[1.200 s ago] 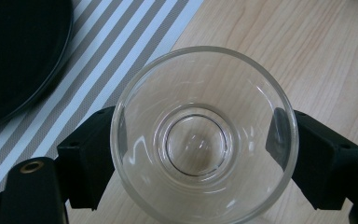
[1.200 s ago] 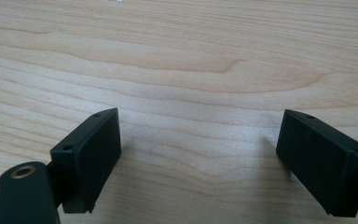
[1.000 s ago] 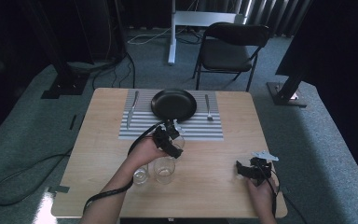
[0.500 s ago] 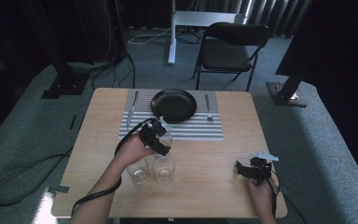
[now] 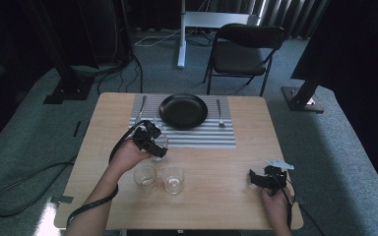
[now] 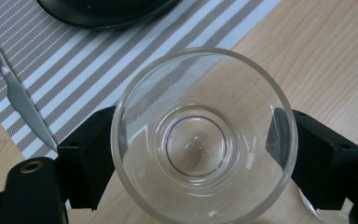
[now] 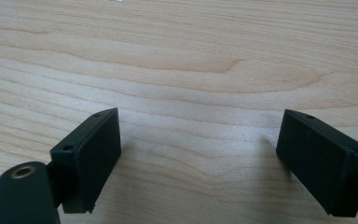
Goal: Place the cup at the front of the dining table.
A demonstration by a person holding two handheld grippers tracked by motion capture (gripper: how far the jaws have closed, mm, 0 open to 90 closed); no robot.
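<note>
My left gripper (image 5: 153,146) is shut on a clear drinking glass (image 6: 204,135), one black jaw against each side of its wall. I carry the glass over the near left edge of the striped placemat (image 5: 197,137), close to the black plate (image 5: 183,110). In the left gripper view I look down into the empty glass, with a knife (image 6: 18,95) lying on the mat at the left. Two more clear glasses (image 5: 145,177) (image 5: 173,180) stand side by side on the wood nearer me. My right gripper (image 5: 256,177) rests low at the right of the table, jaws wide apart over bare wood (image 7: 200,154).
A knife (image 5: 141,109) lies left of the plate and a fork (image 5: 219,114) right of it, both on the mat. The wooden table (image 5: 236,162) ends close behind my right hand. A black folding chair (image 5: 243,51) stands beyond the far edge.
My left hand has carried the glass away from the two standing glasses, to the left and toward the placemat's near left edge. The right gripper has stayed put.
</note>
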